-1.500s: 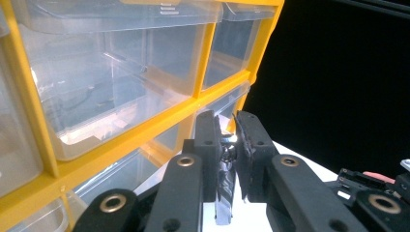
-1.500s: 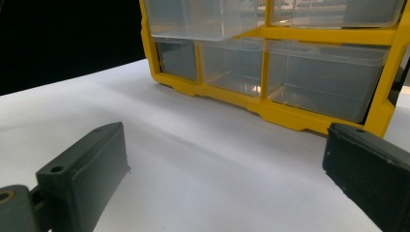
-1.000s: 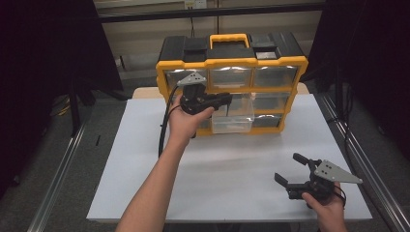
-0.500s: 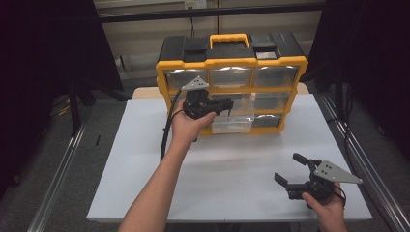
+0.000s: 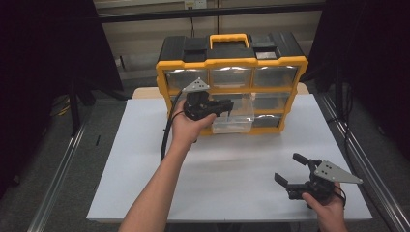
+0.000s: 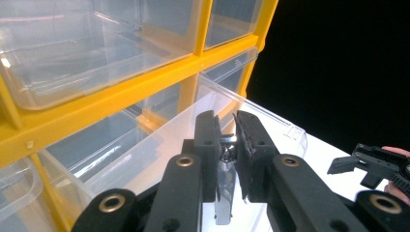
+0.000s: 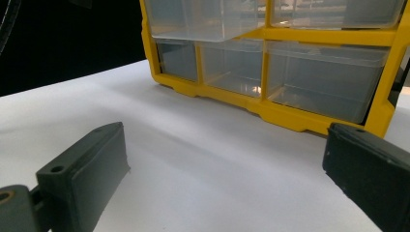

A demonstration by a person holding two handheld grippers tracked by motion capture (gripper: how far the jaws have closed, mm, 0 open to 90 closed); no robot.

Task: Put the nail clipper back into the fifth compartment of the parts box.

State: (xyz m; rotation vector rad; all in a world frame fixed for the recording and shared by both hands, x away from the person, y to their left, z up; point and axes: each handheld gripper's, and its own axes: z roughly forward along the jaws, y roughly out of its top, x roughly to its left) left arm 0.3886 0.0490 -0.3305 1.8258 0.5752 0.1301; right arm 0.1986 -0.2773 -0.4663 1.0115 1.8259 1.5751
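Left gripper view shows the left gripper (image 6: 227, 140) pinching a small metal part (image 6: 226, 145) over the pulled-out clear drawer (image 6: 270, 121), release pending, while the right gripper (image 5: 296, 173), at five o'clock, waits spread.

No text, label, brand, number or sign can be read in any of the views. The yellow and black drawer cabinet (image 5: 232, 63) has plain frame bars and clear, unmarked drawer fronts. The white table top (image 5: 232, 169) is blank.
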